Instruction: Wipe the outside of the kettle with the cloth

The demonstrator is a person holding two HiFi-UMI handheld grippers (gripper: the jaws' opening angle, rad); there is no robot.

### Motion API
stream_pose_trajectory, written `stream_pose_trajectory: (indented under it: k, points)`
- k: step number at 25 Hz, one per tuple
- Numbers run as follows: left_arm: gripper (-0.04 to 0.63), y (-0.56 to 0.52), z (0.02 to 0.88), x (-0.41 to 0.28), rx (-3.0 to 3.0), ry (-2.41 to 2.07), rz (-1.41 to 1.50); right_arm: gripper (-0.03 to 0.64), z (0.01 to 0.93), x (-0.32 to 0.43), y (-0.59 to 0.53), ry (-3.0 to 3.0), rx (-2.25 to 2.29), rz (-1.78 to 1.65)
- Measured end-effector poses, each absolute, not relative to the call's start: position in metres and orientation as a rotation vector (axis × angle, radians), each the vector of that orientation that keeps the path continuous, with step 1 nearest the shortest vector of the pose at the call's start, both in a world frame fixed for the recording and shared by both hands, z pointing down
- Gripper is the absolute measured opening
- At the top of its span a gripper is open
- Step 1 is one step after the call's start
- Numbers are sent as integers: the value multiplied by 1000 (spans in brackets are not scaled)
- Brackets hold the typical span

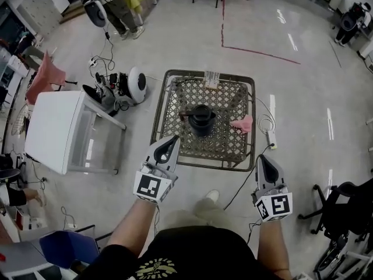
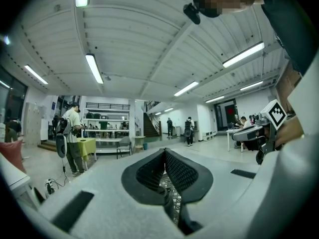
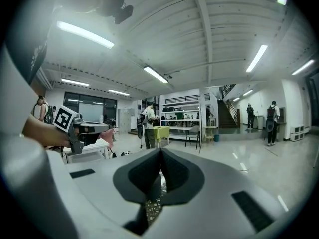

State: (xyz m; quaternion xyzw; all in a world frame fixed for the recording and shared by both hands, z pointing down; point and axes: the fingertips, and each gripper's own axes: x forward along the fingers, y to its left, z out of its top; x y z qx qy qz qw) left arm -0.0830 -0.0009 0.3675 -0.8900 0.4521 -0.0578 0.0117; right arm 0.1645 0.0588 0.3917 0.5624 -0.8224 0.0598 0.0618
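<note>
Polished grey floor (image 1: 303, 98) fills the head view, and at its centre stands a low lattice-topped counter (image 1: 227, 147). On it the black kettle (image 1: 201, 119) sits upright near the middle. The pink cloth (image 1: 242, 124) lies crumpled at the kettle's 3 o'clock, just beside it but apart. Both tools are held at the counter's near side. The left hand-held gripper (image 1: 172, 141) is at the kettle's 7 o'clock and the right hand-held gripper (image 1: 260, 160) at about 5 o'clock — neither touches anything.

Left gripper view: the jaws are pressed together with nothing between them, looking out level across a wide hall. Only a sliver of lattice shows below the pads.

Right gripper view: its jaws are likewise clenched and empty, with a little lattice visible beneath them.

Judging by this, the task has not begun — the cloth is not picked up and the kettle's outside is unwiped. Left to do: open a gripper, take the cloth, perhaps steady the kettle with the other, and rub round the body.
</note>
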Motion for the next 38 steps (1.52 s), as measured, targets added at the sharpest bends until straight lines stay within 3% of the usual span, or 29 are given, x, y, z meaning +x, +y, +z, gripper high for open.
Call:
stream_pose_trajectory:
  k: [19,38]
  points:
    - [8,-43,379,-92,-2760,1493,-231,8,396,173,-6,-2517,1690,215]
    - [8,-163,480,-23,-2957,1246,-335,8,493,186,-104,-2322,1725,373]
